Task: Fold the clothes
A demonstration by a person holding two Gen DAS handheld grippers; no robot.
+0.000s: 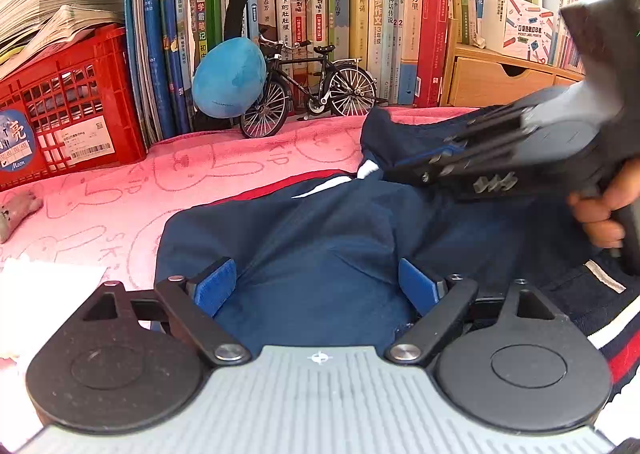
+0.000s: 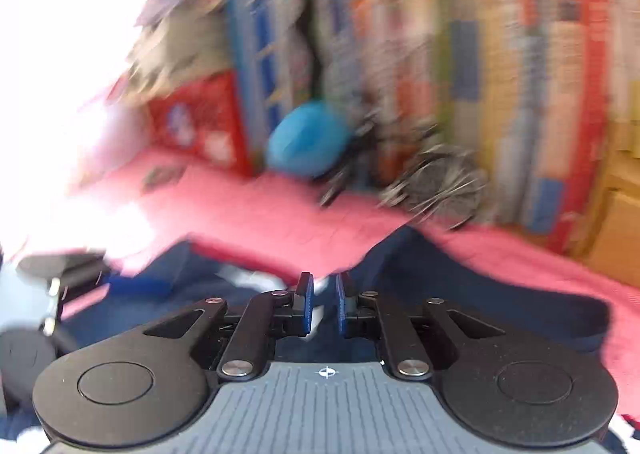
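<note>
A navy garment (image 1: pixel 320 238) with red and white trim lies crumpled on a pink towel (image 1: pixel 120 189). My left gripper (image 1: pixel 320 286) is open, its blue pads wide apart just above the navy cloth, holding nothing. My right gripper (image 1: pixel 384 173) comes in from the right with its tip at the garment's white collar area. In the blurred right wrist view, the right gripper (image 2: pixel 323 304) has its blue pads nearly together with a narrow gap; whether cloth is pinched between them is unclear. The garment (image 2: pixel 440 282) lies below it.
A red crate (image 1: pixel 68 109) stands at the left. A blue plush ball (image 1: pixel 230 77) and a model bicycle (image 1: pixel 308 89) stand at the back before a row of books (image 1: pixel 360 13). Wooden drawers (image 1: pixel 500 81) are at the right. White paper (image 1: pixel 44 286) lies near left.
</note>
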